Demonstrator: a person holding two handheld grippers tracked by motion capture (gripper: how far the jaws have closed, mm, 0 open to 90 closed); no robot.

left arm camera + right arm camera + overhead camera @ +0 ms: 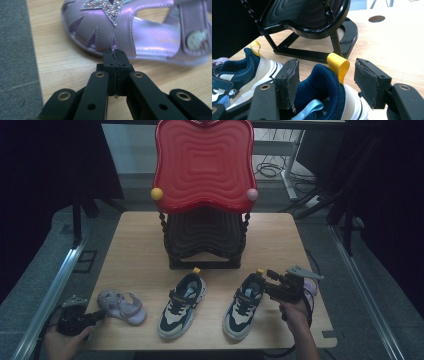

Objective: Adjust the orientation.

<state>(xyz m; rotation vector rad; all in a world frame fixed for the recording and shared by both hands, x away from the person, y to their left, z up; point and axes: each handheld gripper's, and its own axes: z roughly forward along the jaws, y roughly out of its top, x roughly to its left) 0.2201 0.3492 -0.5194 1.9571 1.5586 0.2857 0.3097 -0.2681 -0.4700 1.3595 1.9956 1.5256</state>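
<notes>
On the worktop (135, 245), before the black rack (205, 245), the right tool (327, 82) is spread open around a navy sneaker's (245, 305) heel — not pressing; the left tool (115, 56), clenched empty, touches the lilac sandal (140, 32).

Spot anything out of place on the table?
The purple sandals are split up: one sandal lies at the front left by the left gripper, its mate sits far right behind the right gripper. The two sneakers stand paired.
</notes>
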